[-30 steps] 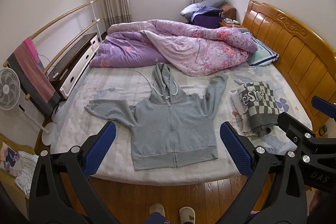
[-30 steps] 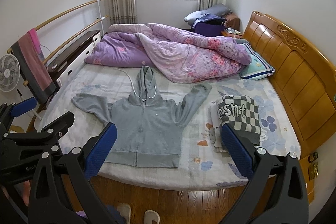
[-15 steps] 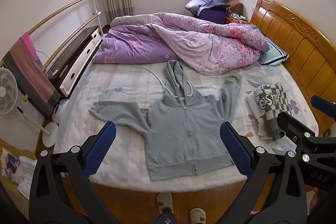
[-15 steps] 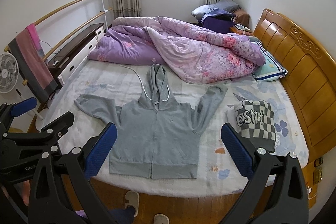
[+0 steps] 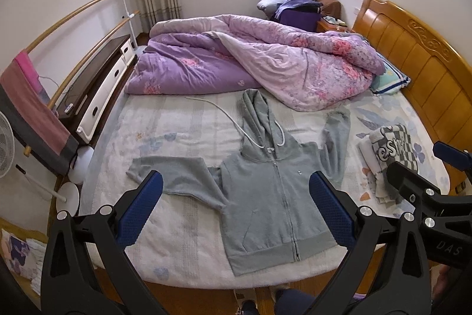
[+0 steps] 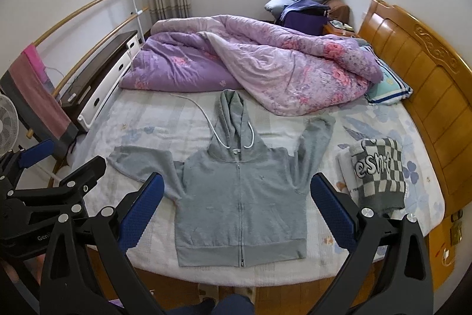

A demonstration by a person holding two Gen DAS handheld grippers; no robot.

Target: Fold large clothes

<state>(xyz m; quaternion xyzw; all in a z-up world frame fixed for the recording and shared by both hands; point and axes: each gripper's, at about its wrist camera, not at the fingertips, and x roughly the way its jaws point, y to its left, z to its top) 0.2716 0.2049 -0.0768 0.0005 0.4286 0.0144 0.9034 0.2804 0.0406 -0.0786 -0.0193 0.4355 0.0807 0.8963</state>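
Gray hoodie (image 6: 240, 205) lies flat on bed (image 6: 147, 126). Both claws, left gripper (image 5: 236, 205) and right gripper (image 6: 237, 204), gape wide, empty. Sleeve (image 6: 314, 143) at two o'clock may bunch if dragged.

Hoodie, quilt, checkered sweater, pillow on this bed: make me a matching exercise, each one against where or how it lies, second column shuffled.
Things:
1. hoodie
2. quilt
3. checkered sweater
4. pillow

Places or states:
A. folded, on a small pile near the headboard
B. partly under the quilt's end, against the headboard
C. spread flat, zipped, sleeves out, near the bed's front edge
D. bunched along the far side of the bed

Pairs: 1-C, 2-D, 3-A, 4-B
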